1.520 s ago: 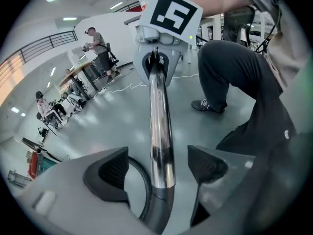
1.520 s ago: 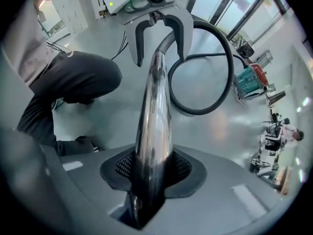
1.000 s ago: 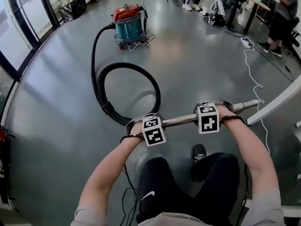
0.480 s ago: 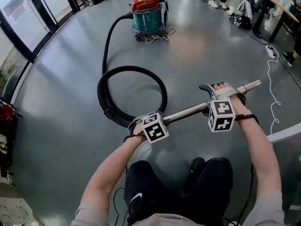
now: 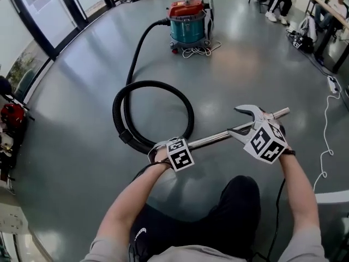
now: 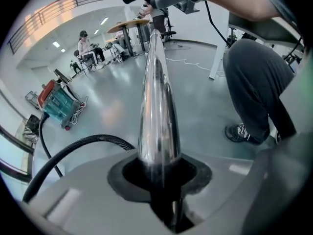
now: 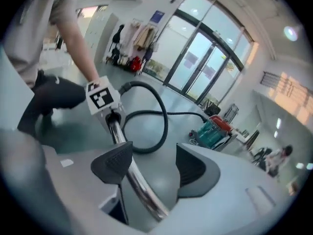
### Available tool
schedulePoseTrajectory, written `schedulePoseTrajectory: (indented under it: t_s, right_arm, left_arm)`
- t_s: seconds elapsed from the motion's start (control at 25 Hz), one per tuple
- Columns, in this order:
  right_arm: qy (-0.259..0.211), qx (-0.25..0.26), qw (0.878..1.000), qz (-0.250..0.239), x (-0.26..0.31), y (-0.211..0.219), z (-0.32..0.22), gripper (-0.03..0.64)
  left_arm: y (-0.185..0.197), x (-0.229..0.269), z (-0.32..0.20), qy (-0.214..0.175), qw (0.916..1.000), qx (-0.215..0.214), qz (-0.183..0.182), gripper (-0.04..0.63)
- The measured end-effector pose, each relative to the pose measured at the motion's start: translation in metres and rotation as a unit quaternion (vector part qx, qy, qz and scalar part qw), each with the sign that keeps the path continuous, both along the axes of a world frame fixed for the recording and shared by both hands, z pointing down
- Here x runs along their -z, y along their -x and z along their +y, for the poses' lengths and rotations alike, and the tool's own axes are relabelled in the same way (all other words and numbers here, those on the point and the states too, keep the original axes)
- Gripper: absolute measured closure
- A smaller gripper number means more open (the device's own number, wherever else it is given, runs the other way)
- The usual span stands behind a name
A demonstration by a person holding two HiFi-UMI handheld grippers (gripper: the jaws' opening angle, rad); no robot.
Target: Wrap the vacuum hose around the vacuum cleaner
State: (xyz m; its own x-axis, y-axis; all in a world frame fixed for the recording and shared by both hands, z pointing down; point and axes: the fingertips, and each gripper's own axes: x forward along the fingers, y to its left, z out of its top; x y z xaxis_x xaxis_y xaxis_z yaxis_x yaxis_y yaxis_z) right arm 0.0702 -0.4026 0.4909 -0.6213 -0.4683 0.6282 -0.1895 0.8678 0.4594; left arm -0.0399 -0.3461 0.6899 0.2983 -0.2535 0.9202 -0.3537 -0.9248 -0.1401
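The teal vacuum cleaner [image 5: 188,17] with a red lid stands far across the grey floor. Its black hose [image 5: 153,89] runs toward me and lies in one loop on the floor. The hose ends in a chrome wand [image 5: 215,140] held level in front of me. My left gripper [image 5: 163,149] is shut on the wand's hose end; in the left gripper view the wand [image 6: 157,92] rises from the left gripper [image 6: 159,176]. My right gripper [image 5: 246,123] is open, its jaws spread on either side of the wand. The wand [image 7: 132,177] rests against one pad of the right gripper [image 7: 152,168].
A white cord [image 5: 197,51] lies coiled beside the vacuum. A white cable [image 5: 327,141] and a power strip [image 5: 334,84] lie at the right. Seated people and tables [image 5: 322,4] fill the back right. Glass doors [image 5: 49,15] and bags [image 5: 10,119] line the left.
My right gripper has let go of the wand and now stands open around it. The left gripper keeps its hold. The view has turned so the vacuum sits more centrally.
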Motion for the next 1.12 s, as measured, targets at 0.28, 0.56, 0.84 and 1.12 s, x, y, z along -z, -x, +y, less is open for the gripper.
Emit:
schedulePoseTrajectory:
  t_s: [0.28, 0.56, 0.84, 1.12]
  right_arm:
    - [0.192, -0.085, 0.96, -0.188, -0.028, -0.007, -0.04, 0.386]
    - [0.327, -0.214, 0.846, -0.362, -0.049, 0.0, -0.12, 0.258]
    - [0.386, -0.247, 0.742, -0.49, -0.045, 0.057, -0.181, 0.323]
    - [0.418, -0.271, 0.699, -0.513, -0.063, 0.101, -0.215, 0.437]
  left_arm:
    - [-0.025, 0.01, -0.063, 0.001, 0.9897, 0.127, 0.067, 0.486]
    - [-0.039, 0.034, -0.125, -0.007, 0.9627, 0.244, 0.116, 0.486]
    - [-0.046, 0.057, -0.152, -0.025, 0.9566, 0.25, 0.147, 0.486]
    - [-0.008, 0.036, -0.177, -0.021, 0.965, 0.218, 0.144, 0.481]
